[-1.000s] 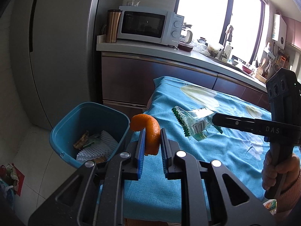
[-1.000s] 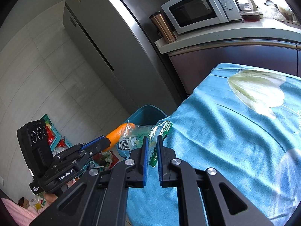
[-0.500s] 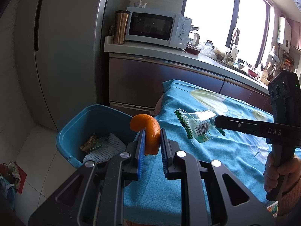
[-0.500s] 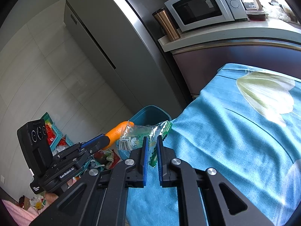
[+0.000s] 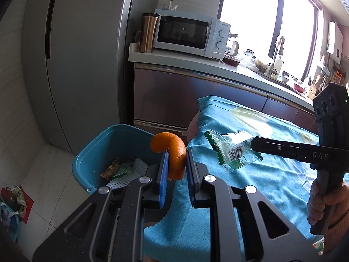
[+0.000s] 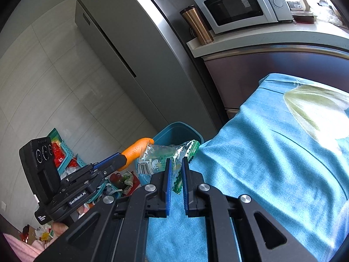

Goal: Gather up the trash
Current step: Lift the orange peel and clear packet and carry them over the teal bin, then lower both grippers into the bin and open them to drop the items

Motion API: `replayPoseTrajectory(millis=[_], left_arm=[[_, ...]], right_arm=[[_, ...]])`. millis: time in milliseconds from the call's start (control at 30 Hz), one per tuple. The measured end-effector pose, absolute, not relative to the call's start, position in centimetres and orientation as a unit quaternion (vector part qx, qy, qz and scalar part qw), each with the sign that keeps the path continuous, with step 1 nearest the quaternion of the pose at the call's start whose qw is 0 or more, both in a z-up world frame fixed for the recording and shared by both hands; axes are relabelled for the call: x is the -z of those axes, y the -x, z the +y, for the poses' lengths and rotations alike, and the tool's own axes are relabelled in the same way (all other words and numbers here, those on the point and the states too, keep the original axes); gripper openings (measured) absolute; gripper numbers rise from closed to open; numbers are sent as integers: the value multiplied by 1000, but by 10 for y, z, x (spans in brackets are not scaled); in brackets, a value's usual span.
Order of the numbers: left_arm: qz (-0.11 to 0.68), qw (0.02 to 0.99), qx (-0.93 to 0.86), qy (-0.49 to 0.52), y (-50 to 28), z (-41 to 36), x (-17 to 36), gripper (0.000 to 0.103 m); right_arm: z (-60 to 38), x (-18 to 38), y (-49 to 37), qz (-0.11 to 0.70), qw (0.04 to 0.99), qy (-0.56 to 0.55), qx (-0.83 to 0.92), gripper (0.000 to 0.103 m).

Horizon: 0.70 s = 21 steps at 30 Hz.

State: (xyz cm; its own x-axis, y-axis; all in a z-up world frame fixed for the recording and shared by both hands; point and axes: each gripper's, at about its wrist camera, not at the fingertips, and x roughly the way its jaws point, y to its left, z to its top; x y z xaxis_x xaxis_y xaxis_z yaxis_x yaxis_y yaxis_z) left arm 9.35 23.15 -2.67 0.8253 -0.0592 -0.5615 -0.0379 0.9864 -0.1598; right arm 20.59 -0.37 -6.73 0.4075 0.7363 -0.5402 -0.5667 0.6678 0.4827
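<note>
Left tongs (image 5: 175, 161) pinch orange peel (image 5: 173, 152), right tongs (image 6: 175, 170) clamp a plastic wrapper (image 6: 161, 160), both carried toward the bin (image 5: 113, 139) for dumping.

Steel fridge (image 5: 82, 61), microwave (image 5: 187, 32) on pale counter (image 5: 196, 62), bright window (image 5: 246, 15), tiled floor (image 5: 43, 174)

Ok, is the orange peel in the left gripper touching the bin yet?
Apart. The left wrist view shows the orange peel clamped in the left gripper, held above the blue bin with clear space beneath.
</note>
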Motion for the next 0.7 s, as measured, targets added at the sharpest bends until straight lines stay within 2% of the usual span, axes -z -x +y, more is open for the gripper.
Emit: replayPoseTrajectory(millis=[700], left_arm=[[301, 950, -15, 85, -107, 243, 32, 16]], right_arm=[[22, 68, -217, 389, 824, -100, -400, 8]])
